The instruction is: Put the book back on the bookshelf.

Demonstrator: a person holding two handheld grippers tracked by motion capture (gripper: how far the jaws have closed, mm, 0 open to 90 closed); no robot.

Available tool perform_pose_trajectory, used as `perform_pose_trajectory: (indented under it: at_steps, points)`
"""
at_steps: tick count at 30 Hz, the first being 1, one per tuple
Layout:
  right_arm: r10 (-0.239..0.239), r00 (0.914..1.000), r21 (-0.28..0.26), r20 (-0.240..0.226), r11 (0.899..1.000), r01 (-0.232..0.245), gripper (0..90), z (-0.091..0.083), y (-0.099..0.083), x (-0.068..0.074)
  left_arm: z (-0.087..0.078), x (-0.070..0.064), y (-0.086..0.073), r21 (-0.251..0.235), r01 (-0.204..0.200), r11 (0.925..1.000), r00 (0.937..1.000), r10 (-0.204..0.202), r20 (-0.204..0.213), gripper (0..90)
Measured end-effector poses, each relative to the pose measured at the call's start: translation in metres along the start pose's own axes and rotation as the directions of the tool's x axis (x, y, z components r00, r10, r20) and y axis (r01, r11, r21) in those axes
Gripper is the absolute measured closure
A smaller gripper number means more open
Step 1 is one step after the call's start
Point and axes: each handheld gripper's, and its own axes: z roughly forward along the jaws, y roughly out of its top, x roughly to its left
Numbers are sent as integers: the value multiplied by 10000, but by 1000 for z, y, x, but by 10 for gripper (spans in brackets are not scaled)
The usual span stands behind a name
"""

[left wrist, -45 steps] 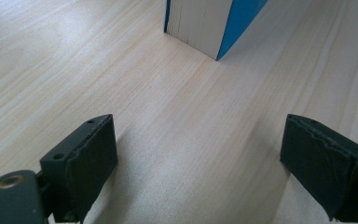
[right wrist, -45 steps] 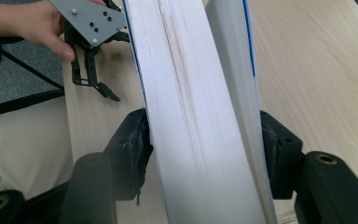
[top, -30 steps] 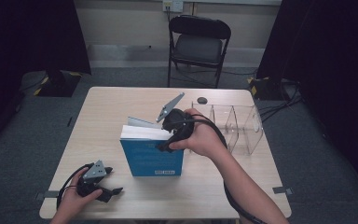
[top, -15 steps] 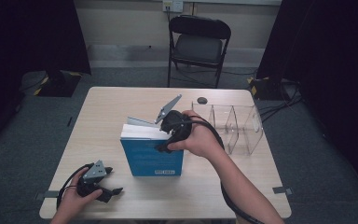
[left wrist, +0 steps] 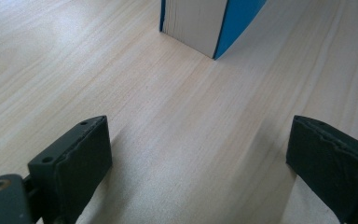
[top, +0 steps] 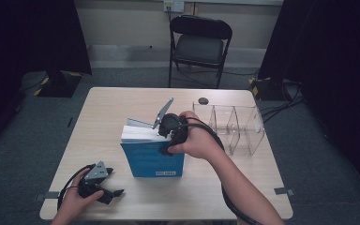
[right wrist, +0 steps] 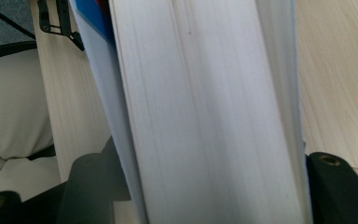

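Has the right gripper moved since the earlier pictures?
Yes. The right gripper, clamped on the blue book, shifted slightly left, away from the clear organizer.

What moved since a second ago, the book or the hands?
Almost nothing. The right gripper stays clamped on the top of the standing blue book, shifting only slightly. The left gripper still rests open on the table, and the clear organizer stayed put.

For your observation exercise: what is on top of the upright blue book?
The right claw sits on the blue book, jaws astride its pages. The top edge beneath the hand is covered.
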Motion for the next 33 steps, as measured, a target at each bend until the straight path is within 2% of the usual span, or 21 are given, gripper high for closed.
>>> perform_pose_trajectory:
  at_steps: [1,4,5,7,8,10,13,16,18,19,20,23,25,32,33]
  points:
    - [-68,10000,14,12,10000,68,414,0,0,0,0,0,0,9,-18,10000,10000,18,-12,60]
    - [-81,9987,259,510,9996,68,332,3,2,2,0,0,0,4,-18,10000,10000,18,21,55]
    - [-179,9964,561,829,9983,133,311,4,3,3,0,0,0,21,-77,10000,10000,77,-6,52]
    - [-253,9953,583,939,9981,199,307,6,3,3,0,0,0,19,-73,10000,10000,73,-2,51]
    - [-98,9959,629,903,9980,41,315,6,3,2,0,0,0,17,-76,10000,10000,76,-5,51]
    - [-151,9967,588,802,9982,104,314,5,3,1,0,0,0,20,-75,10000,10000,75,-3,51]
    - [-266,9964,808,799,9965,201,317,6,4,2,1,0,0,31,-69,10000,10000,69,22,47]
    - [-274,9980,999,569,9948,216,360,5,5,1,0,0,1,142,-56,9999,10000,55,41,43]
    - [-256,9991,1052,325,9942,220,415,5,6,0,0,0,1,146,-60,9999,10000,59,40,43]
    - [-199,9998,1210,-73,9924,206,465,3,7,0,0,0,1,144,-51,9999,10000,50,42,43]
    - [-199,9998,1210,-73,9924,206,465,3,7,0,0,0,1,144,-51,9999,10000,50,42,43]
    - [-226,9980,1336,-582,9906,302,548,2,8,1,1,0,1,41,-67,10000,10000,67,21,42]
    - [-278,9967,1315,-762,9906,376,565,1,8,1,1,0,1,30,-36,10000,10000,36,56,41]
    - [-196,9979,1201,-611,9924,269,602,0,6,2,1,0,1,31,-33,10000,10000,32,60,40]
    - [-124,9983,1225,-576,9923,194,607,0,6,3,0,0,1,169,-60,9998,10000,59,50,40]
